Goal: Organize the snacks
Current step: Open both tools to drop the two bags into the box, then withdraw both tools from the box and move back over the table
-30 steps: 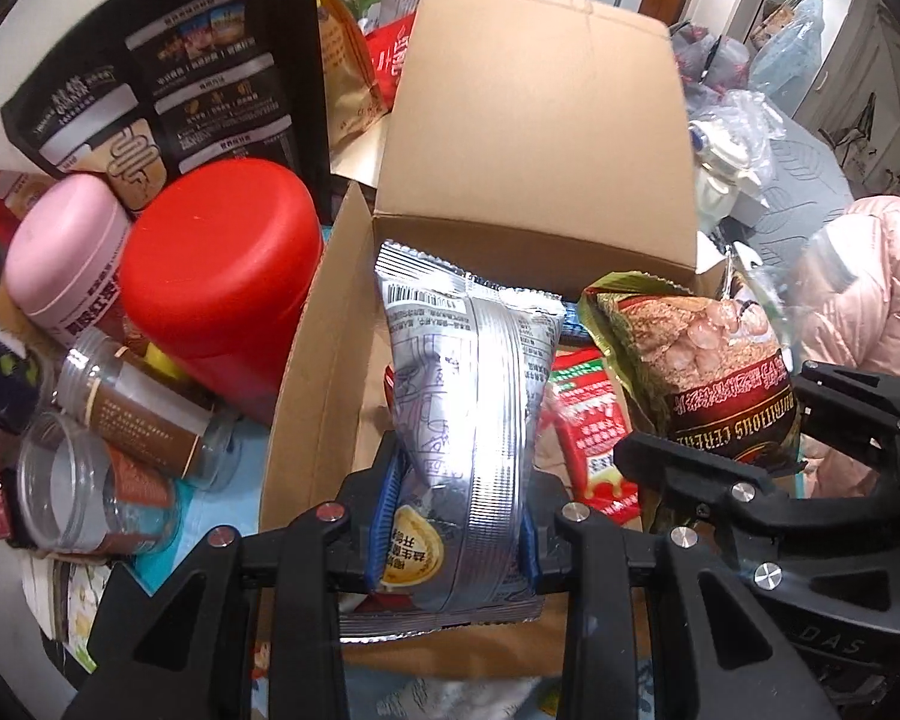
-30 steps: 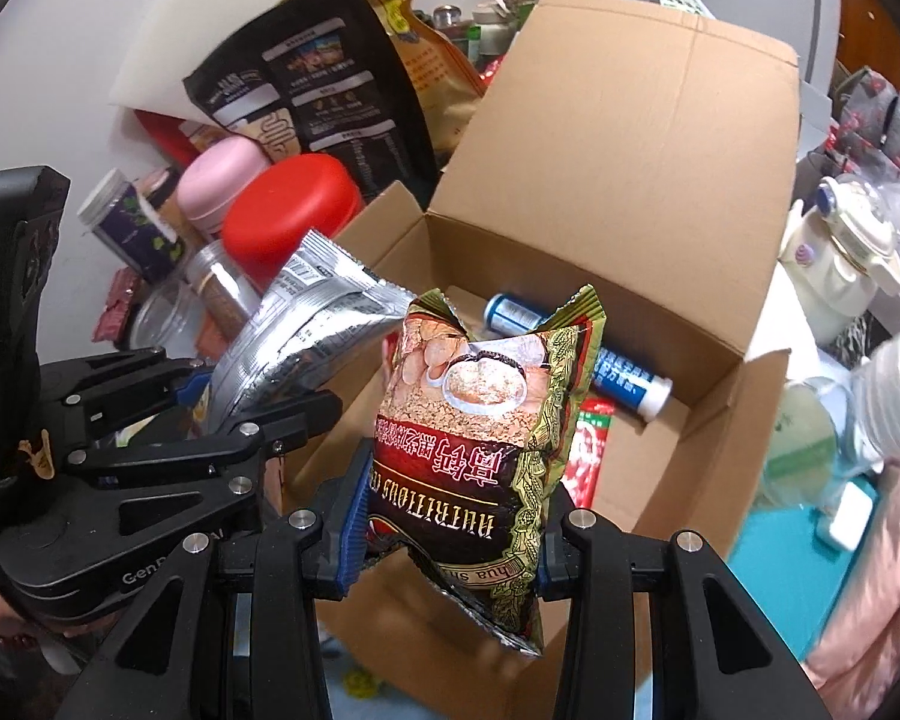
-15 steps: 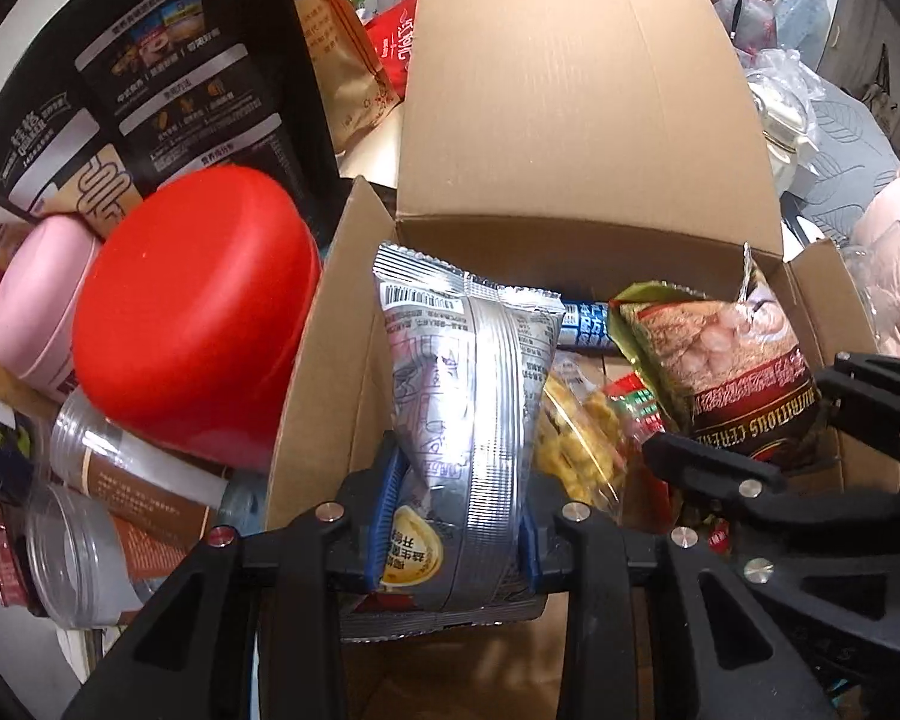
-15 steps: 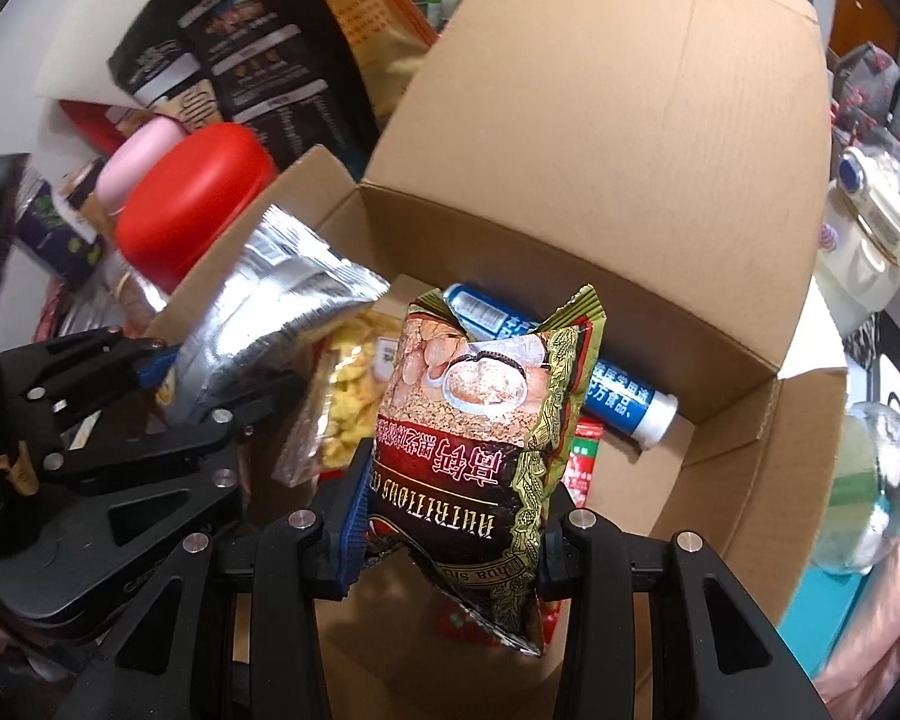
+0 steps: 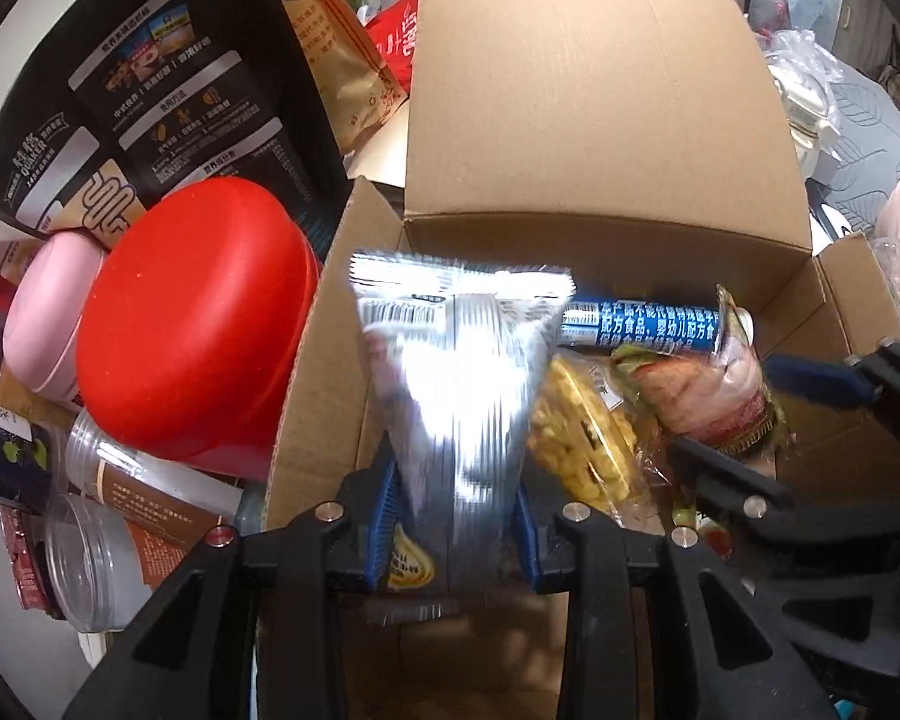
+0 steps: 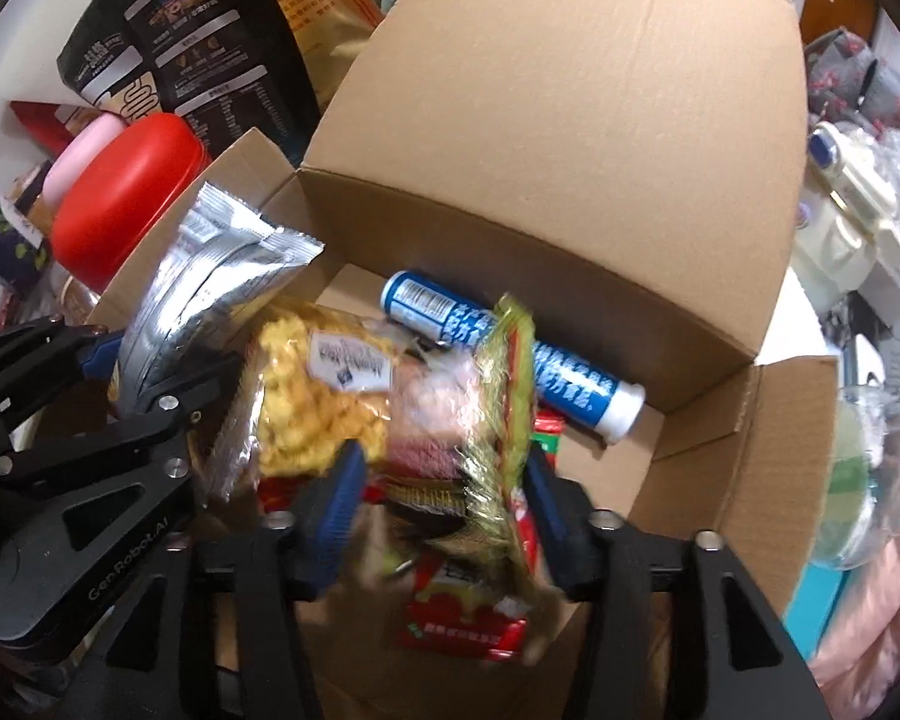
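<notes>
the left gripper [image 5: 455, 516] clenched the silver packet [image 5: 459, 372] over the cardboard box [image 5: 600, 138]. the right gripper [image 6: 441, 504], beside it, appeared spread around the blurred cereal bag [image 6: 480, 414]. the bag could have snagged on the yellow snack bag [image 6: 312, 396] just ahead and toppled.

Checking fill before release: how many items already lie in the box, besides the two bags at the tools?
3: blue tube at the back, yellow snack bag left of centre, red packet nearest the camera. Others may be hidden underneath.
</notes>
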Available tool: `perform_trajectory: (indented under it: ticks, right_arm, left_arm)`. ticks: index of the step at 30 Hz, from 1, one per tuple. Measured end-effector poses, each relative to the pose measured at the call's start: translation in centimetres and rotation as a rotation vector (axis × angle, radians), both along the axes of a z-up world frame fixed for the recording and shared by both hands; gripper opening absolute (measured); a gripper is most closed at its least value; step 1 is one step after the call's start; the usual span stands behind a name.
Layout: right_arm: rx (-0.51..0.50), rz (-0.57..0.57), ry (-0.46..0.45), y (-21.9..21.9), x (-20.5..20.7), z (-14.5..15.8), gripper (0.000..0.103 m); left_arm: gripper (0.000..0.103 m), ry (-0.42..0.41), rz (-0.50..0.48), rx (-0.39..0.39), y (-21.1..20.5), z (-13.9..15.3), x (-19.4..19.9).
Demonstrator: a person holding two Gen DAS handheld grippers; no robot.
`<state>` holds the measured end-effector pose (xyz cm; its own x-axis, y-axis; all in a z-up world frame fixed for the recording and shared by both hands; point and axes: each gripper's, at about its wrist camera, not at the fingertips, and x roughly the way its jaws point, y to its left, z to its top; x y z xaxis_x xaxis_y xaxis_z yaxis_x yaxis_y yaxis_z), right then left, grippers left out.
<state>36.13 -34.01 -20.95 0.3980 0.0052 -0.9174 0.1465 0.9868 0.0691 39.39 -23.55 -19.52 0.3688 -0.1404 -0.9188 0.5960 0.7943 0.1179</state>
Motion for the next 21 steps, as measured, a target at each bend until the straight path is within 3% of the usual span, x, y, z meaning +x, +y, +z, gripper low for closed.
perform_trajectory:
  ticks: [3, 6, 12, 21]
  right_arm:
    - [-0.024, -0.002, -0.021, -0.2, -0.5, 0.7, 0.078]
    - [-0.05, 0.003, -0.024, -0.4, -0.9, 1.2, 0.082]
    - [-0.058, -0.01, -0.03, -0.2, -2.1, 2.5, 0.082]
    - [-0.073, 0.0, -0.079, 0.6, -4.6, 6.2, 0.082]
  left_arm:
    - [0.035, -0.003, 0.022, 0.014, 0.2, 0.2, 0.1]
    - [0.044, -0.007, 0.042, 0.012, 0.6, 0.8, -0.3]
    - [0.059, -0.001, 0.058, -0.01, 1.7, 2.6, -1.2]
    - [0.067, -0.062, 0.074, -0.066, 3.2, 7.9, -3.4]
